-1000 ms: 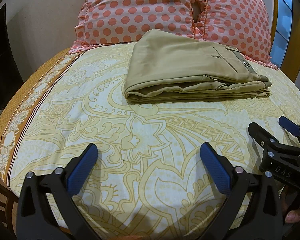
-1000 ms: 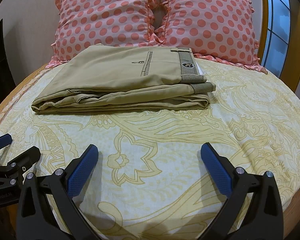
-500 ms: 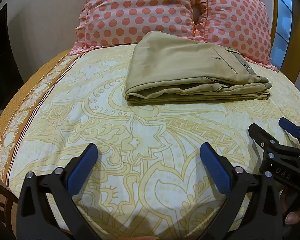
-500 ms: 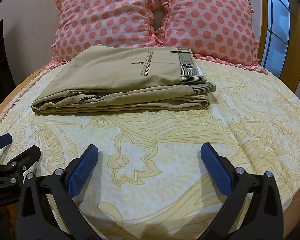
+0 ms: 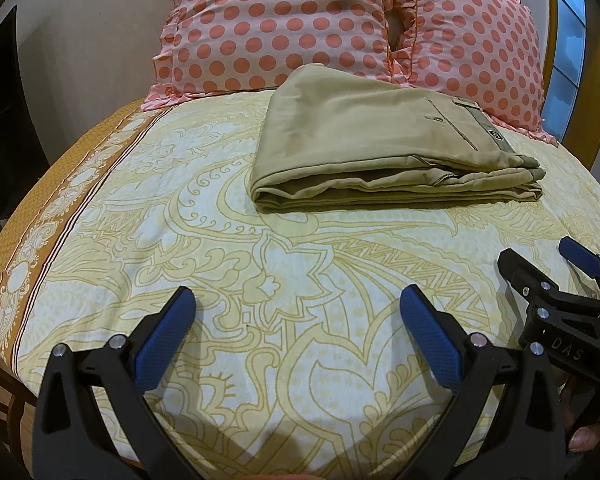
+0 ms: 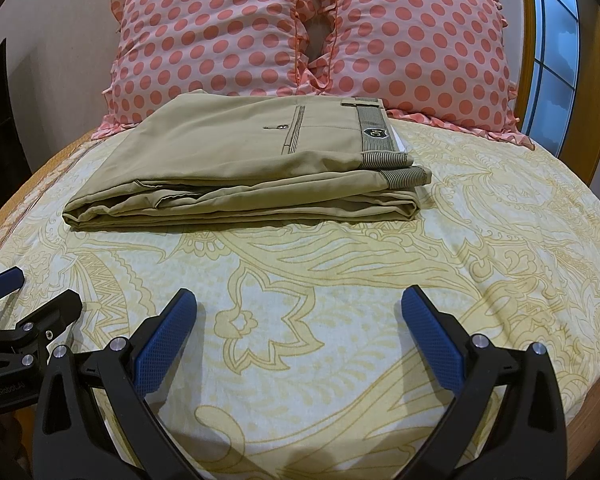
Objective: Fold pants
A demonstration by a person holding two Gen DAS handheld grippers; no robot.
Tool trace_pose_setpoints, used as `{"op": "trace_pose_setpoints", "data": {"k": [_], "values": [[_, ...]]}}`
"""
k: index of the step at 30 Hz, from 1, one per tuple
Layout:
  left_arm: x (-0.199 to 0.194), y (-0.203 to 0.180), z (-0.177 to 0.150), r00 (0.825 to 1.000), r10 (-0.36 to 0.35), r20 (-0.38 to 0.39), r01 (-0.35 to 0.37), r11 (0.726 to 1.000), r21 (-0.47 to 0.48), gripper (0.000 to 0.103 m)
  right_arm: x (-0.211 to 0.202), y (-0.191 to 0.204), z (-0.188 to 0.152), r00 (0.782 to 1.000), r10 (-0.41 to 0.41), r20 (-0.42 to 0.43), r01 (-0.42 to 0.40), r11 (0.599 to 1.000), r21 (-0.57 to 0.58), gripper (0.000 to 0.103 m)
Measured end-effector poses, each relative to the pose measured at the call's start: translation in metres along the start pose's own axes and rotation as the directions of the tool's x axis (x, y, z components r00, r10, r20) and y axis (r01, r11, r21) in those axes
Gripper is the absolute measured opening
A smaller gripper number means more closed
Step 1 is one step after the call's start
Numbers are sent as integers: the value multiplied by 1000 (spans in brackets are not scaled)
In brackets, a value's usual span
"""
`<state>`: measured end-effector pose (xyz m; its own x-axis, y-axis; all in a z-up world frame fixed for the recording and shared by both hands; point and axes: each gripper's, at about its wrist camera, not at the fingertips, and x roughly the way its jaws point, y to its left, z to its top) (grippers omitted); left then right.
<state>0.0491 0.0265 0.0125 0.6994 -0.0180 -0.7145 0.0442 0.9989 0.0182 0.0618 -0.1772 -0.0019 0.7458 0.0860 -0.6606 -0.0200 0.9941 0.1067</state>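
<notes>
Khaki pants (image 5: 380, 152) lie folded in a flat stack on the bed, in front of the pillows; they also show in the right wrist view (image 6: 252, 164), waistband to the right. My left gripper (image 5: 298, 308) is open and empty, low over the bedsheet well short of the pants. My right gripper (image 6: 300, 308) is open and empty, also near the bed's front edge. The right gripper shows at the right of the left wrist view (image 5: 548, 264). The left gripper shows at the left of the right wrist view (image 6: 28, 292).
Two pink polka-dot pillows (image 6: 308, 36) lean against the headboard behind the pants. The yellow patterned bedsheet (image 5: 220, 248) covers the bed; its orange border (image 5: 32, 216) runs along the left edge. A window (image 6: 556, 52) is at the right.
The left wrist view has shifted slightly; the pants sit a little higher and further away in it. The right gripper and the pants have not moved.
</notes>
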Motion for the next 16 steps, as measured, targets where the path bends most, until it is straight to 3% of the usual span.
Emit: {"op": "trace_pose_setpoints", "data": {"k": [16], "values": [[0,-2,0,1000,10,0,-10,1000,4,101,0,0,1,1000,-1,1,1,1000,1,102]]}}
